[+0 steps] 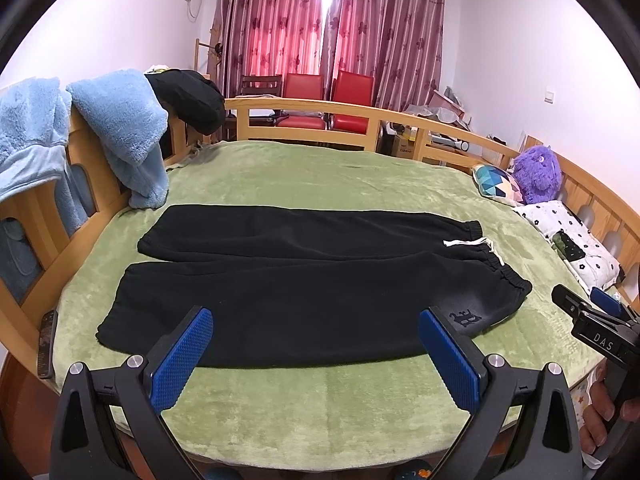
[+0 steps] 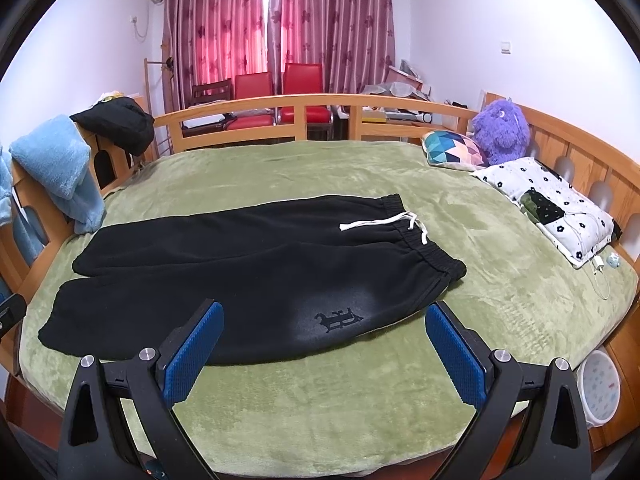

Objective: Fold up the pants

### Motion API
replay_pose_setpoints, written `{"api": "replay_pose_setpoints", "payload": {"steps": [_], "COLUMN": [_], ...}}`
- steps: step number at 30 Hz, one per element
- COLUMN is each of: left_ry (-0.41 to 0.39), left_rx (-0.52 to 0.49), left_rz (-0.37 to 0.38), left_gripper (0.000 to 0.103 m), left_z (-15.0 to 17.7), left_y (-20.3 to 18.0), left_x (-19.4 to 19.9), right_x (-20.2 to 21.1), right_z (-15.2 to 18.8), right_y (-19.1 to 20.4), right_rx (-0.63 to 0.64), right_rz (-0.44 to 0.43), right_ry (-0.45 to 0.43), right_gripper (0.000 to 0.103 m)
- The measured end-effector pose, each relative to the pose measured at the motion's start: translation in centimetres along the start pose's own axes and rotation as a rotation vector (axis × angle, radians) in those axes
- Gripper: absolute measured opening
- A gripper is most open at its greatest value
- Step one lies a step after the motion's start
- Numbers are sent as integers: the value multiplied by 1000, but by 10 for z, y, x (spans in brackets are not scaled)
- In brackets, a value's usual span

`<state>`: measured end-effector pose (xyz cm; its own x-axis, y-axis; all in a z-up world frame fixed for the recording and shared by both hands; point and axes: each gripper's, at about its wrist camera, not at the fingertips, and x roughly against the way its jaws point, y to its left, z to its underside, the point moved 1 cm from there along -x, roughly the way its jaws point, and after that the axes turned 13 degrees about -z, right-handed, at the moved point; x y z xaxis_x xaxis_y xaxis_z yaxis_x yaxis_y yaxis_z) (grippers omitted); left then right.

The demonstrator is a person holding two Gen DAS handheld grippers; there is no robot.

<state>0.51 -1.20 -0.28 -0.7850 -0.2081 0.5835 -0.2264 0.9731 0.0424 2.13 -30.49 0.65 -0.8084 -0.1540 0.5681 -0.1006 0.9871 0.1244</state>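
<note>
the fingers of the left gripper (image 1: 316, 344) and right gripper (image 2: 324, 340) were wide apart, holding nothing. the black pants (image 2: 240, 264) lay flat on the green bed (image 2: 360, 400). folding hadn't started; next, probably grab the near leg's edge.

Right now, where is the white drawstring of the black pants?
In the right wrist view the white drawstring lies at the elastic waistband, on the right end of the black fleece pants, toward the floral pillow.
</note>
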Motion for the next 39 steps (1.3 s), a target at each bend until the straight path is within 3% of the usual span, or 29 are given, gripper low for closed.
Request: {"api": "replay_pose_setpoints", "payload": {"steps": [39], "left_ry": [8], "left_rx": [6], "left_rz": [16], "left_gripper": [103], "left_z": [0], "left_y": [6], "left_x": [-6], "right_x": [-5], "right_z": [0], "right_y": [7], "right_rx": [21], "right_rz": [-7], "right_ry": [9], "right_gripper": [100]}}
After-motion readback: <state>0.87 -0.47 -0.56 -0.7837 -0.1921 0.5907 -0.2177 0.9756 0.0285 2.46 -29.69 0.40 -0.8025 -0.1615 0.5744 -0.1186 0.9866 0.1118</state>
